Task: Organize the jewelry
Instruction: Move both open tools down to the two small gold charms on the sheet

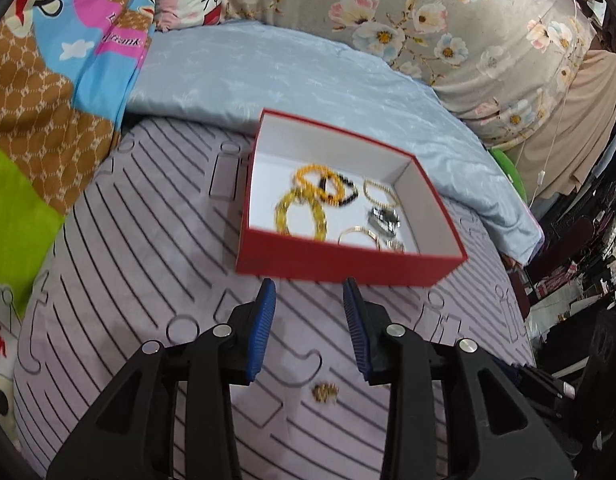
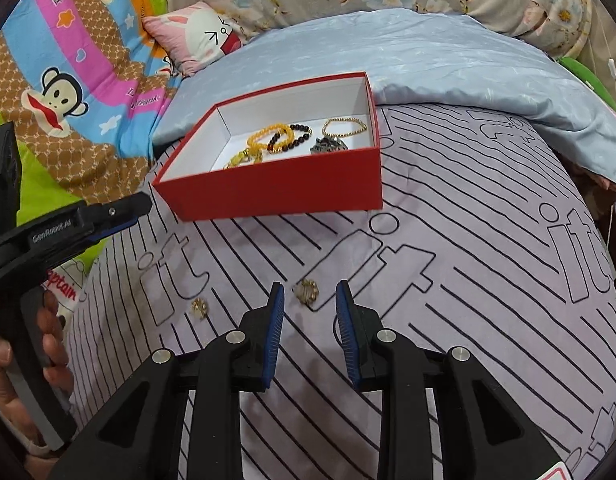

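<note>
Right wrist view shows most jewelry already inside the open red cardboard box (image 2: 276,192) on the bed: yellow bead bracelets (image 2: 268,138), a dark bead bracelet (image 2: 296,136), a thin gold chain bracelet (image 2: 344,128). In front of the box, two small gold ornaments (image 2: 306,291) (image 2: 200,307) lie loose on the striped lilac bedsheet (image 2: 468,300). Right tongs (image 2: 310,296) and left tongs (image 1: 309,292) are both parted and empty, so I judge only these two remain.

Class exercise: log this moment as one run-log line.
left gripper: open, empty | right gripper: open, empty | red box: holds bracelets | two gold earrings: loose on striped sheet
</note>
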Available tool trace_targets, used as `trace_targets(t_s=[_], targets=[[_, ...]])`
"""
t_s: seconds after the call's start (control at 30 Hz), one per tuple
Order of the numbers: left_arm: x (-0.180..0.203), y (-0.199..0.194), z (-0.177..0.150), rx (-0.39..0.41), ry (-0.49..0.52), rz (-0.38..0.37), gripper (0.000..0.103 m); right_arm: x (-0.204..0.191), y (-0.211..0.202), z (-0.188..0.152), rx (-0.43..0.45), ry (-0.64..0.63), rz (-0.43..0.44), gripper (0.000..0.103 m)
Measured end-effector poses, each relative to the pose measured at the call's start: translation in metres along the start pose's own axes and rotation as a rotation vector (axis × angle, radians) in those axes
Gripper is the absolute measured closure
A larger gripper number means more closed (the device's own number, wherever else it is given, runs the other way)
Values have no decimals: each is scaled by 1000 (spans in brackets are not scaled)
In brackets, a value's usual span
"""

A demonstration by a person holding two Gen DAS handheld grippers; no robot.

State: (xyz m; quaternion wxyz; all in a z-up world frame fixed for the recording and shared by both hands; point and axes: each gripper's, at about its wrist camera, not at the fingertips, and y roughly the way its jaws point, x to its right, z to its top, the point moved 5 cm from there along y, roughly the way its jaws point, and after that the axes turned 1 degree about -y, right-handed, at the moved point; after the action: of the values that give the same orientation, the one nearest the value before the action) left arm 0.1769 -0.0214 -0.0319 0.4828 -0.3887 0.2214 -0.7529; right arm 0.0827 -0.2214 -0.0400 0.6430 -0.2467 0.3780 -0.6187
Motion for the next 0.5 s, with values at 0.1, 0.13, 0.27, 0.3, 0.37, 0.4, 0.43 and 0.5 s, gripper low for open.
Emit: trace_targets(t_s=[0.1,0.13,0.27,0.3,0.37,0.4,0.43,0.5], targets=[[0,1,-16,-26,-1,3,63,-2,5,-6,-18,-3,0,77],[-1,2,-23,-33,3,13,63,-3,7,-8,-24,-5,-1,77],[2,8,-41,-68,19,21,62,-4,21,-12,-48,-11,-4,76],[2,9,-44,-76,15,16,62,-4,25,-11,-53,-15,-8,76],[4,11,-49,-86,15,11,62,-5,32,-9,-58,-20,-13,74],[5,12,-51,-90,19,14,62,-5,35,-8,-60,-21,-15,74],[5,13,-53,-94,19,10,62,-5,38,-5,-60,-23,-17,71],[6,14,-56,-102,19,2,62,-4,42,-3,-61,-23,-20,70]])
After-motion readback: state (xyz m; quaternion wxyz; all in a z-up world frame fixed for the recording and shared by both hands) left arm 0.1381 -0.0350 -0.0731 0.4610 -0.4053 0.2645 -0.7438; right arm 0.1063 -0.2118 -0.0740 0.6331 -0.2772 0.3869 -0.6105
